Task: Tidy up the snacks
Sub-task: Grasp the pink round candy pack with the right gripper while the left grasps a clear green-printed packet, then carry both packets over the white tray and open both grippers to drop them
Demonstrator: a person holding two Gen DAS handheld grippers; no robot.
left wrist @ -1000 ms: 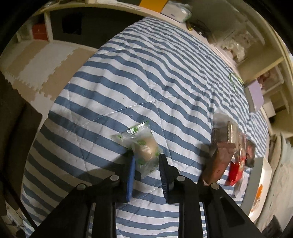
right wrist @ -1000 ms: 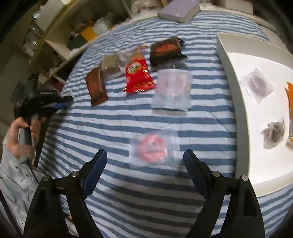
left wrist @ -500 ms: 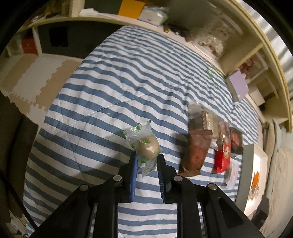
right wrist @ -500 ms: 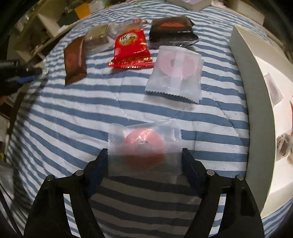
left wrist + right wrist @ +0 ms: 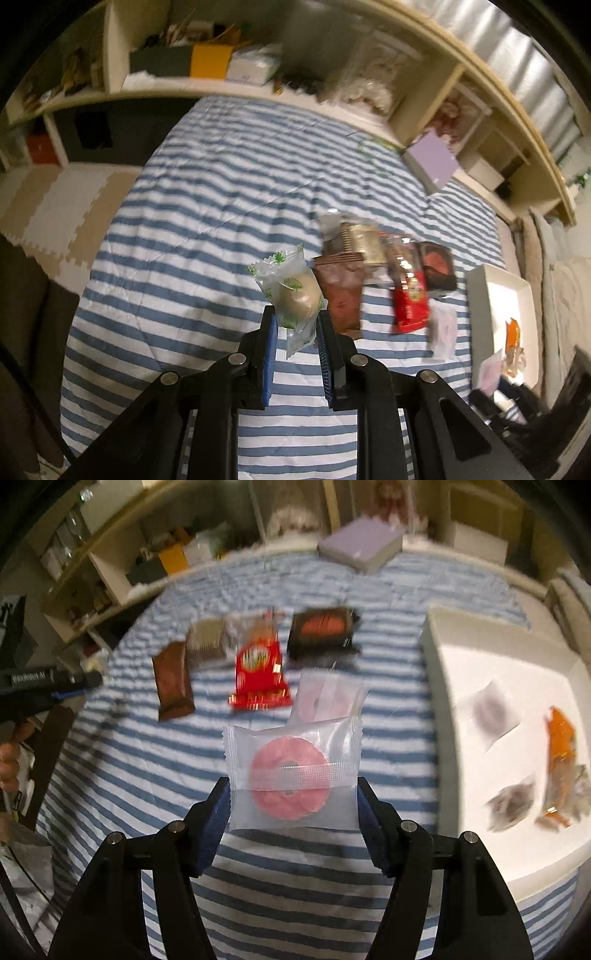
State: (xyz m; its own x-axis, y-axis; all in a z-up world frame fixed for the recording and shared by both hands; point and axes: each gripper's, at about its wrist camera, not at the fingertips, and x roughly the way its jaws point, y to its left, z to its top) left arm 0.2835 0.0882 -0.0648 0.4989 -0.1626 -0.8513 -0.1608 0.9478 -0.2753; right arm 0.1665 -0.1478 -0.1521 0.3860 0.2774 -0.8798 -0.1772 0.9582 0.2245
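A clear packet holding a pink ring-shaped sweet [image 5: 291, 771] sits between the blue pads of the right gripper [image 5: 293, 797], raised above a blue-and-white striped quilt [image 5: 122, 775]; the jaws are closing on it, each pad against a side edge of the wrapper. The left gripper [image 5: 295, 328] is clamped on a clear, green-printed packet with a round pale pastry [image 5: 293, 293] inside, also held clear of the quilt, its wrapper tail hanging between the pads. On the quilt beyond lie the other snacks, close together in a loose row: a brown bar wrapper [image 5: 173, 681], a clear packet with a ridged tan biscuit [image 5: 207, 640], a red packet [image 5: 260, 675], a dark square packet [image 5: 321, 633], and a second clear packet with a pale pink ring [image 5: 325, 698], which lies just behind the held one. To the right sits a white tray [image 5: 439, 716] holding a few small wrapped pieces and an orange wrapper [image 5: 561, 746]. A lilac box [image 5: 360, 546] rests at the quilt's far edge, with cluttered shelves [image 5: 229, 62] behind. At the left edge of the right wrist view, a person's hand [image 5: 9, 760] grips the other gripper's handle.
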